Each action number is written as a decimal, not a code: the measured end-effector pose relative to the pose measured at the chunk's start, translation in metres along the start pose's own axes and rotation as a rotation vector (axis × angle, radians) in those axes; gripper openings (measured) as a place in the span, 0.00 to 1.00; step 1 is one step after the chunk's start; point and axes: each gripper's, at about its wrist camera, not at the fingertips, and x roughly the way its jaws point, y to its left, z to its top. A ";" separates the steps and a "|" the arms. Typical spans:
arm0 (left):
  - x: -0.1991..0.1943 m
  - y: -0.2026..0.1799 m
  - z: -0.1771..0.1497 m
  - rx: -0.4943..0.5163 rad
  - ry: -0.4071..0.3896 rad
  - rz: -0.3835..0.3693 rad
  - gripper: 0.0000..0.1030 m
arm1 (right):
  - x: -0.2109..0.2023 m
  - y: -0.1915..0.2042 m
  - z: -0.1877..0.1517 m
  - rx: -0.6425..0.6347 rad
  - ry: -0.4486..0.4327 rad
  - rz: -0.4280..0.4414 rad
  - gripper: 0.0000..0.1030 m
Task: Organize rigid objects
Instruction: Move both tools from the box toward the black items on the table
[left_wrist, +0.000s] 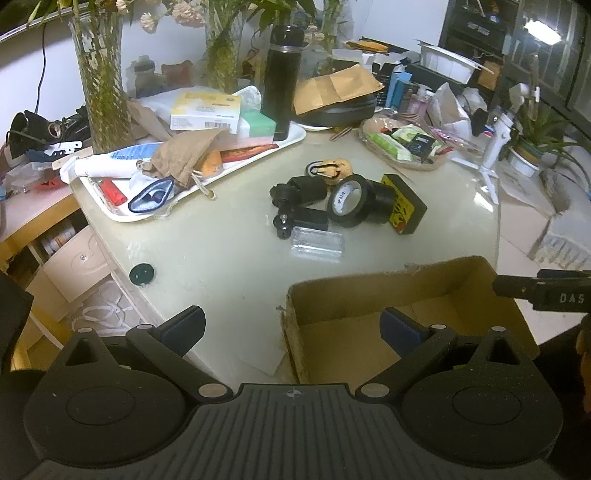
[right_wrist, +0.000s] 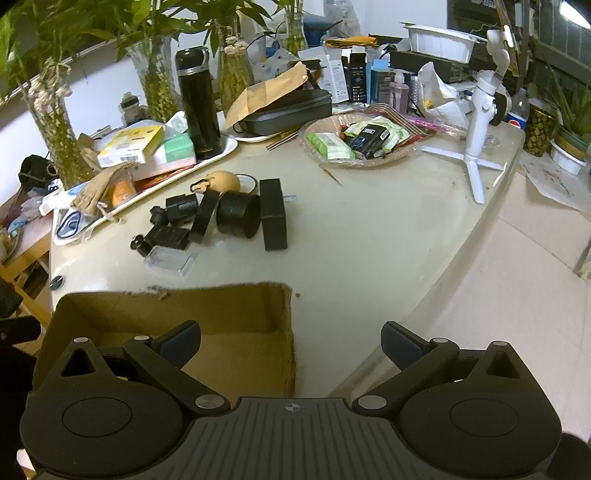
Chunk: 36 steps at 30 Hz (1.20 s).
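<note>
Hovering low at the near end of the pale table (left_wrist: 229, 258), the left gripper (left_wrist: 291, 325) has its fingers spread wide apart and holds nothing; its right finger hangs over the open cardboard box (left_wrist: 369, 291), its left finger over bare tabletop. The right gripper (right_wrist: 291, 343) is likewise spread and empty, its left finger above the same box (right_wrist: 177, 306) and its right finger past the curved table edge, over the tiled floor (right_wrist: 517, 295).

The box sits at the near rim of the table with its torn top edges up, and its inside looks empty as far as can be seen. Beyond it, a strip of clear surface separates it from the cluster of things to sort: a clear plastic case (left_wrist: 317, 243) lying closest to the box, a black clamp-like mount (left_wrist: 295, 206) touching it, a roll of black tape (left_wrist: 349, 201) standing on edge, a black cylinder (right_wrist: 238, 214) on its side, a black block with a yellow label (left_wrist: 404, 205), and a tan egg-shaped piece (right_wrist: 221, 181) behind them.

To the left of the pile a white tray (left_wrist: 122, 216) loaded with boxes and a black flask (left_wrist: 279, 81) crowds the far side. To the right, the table is open up to a glass dish (right_wrist: 354, 162) and a white tripod (right_wrist: 476, 147) near the edge.
</note>
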 end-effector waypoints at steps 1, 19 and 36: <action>0.001 0.000 0.001 0.001 0.001 0.001 1.00 | 0.002 -0.001 0.003 0.003 0.000 0.000 1.00; 0.039 0.001 0.032 0.019 0.019 0.010 1.00 | 0.041 -0.013 0.042 -0.017 0.004 -0.006 1.00; 0.078 0.015 0.067 -0.009 0.012 -0.012 1.00 | 0.084 -0.022 0.067 -0.027 0.023 0.051 1.00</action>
